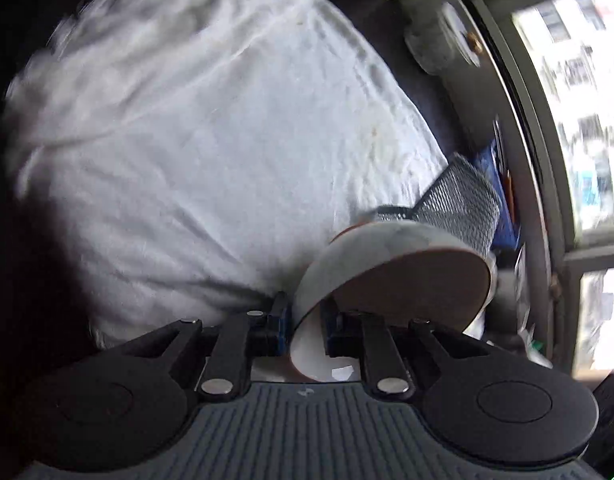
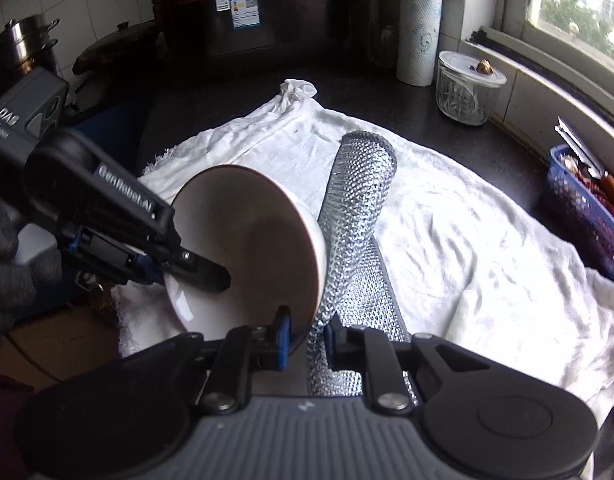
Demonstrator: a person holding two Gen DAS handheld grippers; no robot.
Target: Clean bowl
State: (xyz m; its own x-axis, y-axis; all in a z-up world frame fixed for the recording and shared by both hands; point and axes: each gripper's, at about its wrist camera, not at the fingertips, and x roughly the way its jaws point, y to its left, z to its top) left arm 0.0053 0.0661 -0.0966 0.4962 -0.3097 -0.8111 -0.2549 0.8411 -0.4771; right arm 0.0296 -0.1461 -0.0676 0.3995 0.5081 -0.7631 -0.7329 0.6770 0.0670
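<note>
**Bowl held on edge, mesh cloth against its outside**

The bowl [image 2: 247, 248] was tipped on its side above a white towel [image 2: 467, 240] that lay spread over a dark countertop [image 2: 407, 116]. In the right wrist view its pale inside faced left and near, and its brown-edged rim stood almost upright.

The left gripper [image 2: 211, 268] came in from the left, held in a grey-gloved hand [image 2: 7, 248]. Its jaws stood narrow and pinched the bowl's rim, with one finger reaching inside the bowl. The left wrist view showed the same grip from behind: the left gripper [image 1: 307, 320] had the rim wall between its fingers, and the bowl's [image 1: 387, 264] brown foot ring faced the camera.

The right gripper [image 2: 307, 340] was closed narrow on a silver mesh cloth [image 2: 355, 208]. The cloth rose from the jaws as a rolled strip, lay against the outside of the bowl on its right, and stood up past the rim at the far end. In the left wrist view the mesh cloth [image 1: 463, 204] showed just beyond the bowl.

At the far right of the counter stood a paper towel roll [image 2: 419, 36] and a lidded glass jar [image 2: 467, 88], near the window [image 2: 579, 8]. A blue basket [image 2: 583, 208] sat at the right edge, beside the towel.
</note>
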